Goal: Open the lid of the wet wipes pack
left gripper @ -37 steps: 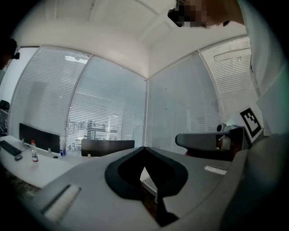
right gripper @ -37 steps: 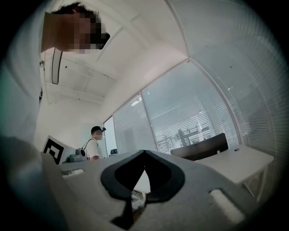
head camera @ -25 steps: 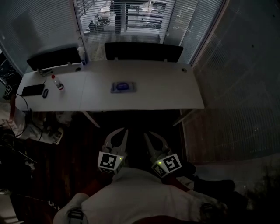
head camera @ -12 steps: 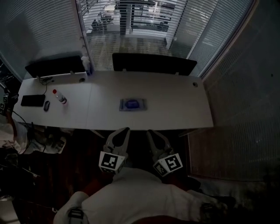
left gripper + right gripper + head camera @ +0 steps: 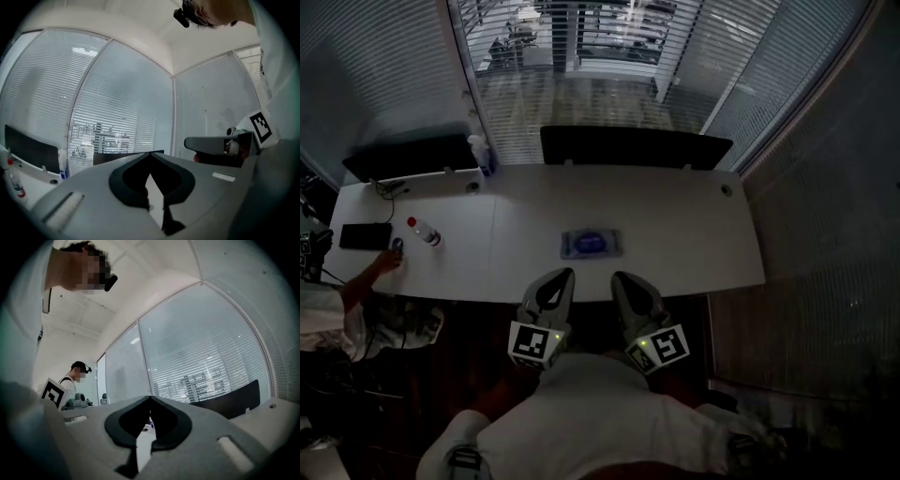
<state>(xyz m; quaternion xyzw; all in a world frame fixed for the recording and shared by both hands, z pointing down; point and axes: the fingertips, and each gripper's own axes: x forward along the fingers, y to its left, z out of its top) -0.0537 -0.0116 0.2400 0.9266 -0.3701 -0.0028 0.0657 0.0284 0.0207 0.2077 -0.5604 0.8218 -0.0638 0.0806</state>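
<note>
The wet wipes pack (image 5: 592,243) lies flat on the white table (image 5: 675,234), just beyond the table's near edge, its blue lid patch facing up and closed. Both grippers hang in front of the table's near edge, below the pack. My left gripper (image 5: 560,276) points at the pack's left end and my right gripper (image 5: 620,278) at its right end; neither touches it. In the left gripper view the gripper (image 5: 150,153) has its jaw tips meeting, with nothing held. The right gripper (image 5: 150,397) looks the same in its own view.
A small bottle (image 5: 423,232), a black phone (image 5: 365,235) and a mouse (image 5: 397,245) lie at the table's left end, where another person's hand (image 5: 382,264) reaches in. A spray bottle (image 5: 480,150) and two dark screens (image 5: 633,146) line the far edge. Blinds cover the windows.
The table and the pack have come closer to both grippers as the view moved forward. A person's hand has appeared at the table's left end. Both grippers stay shut.
</note>
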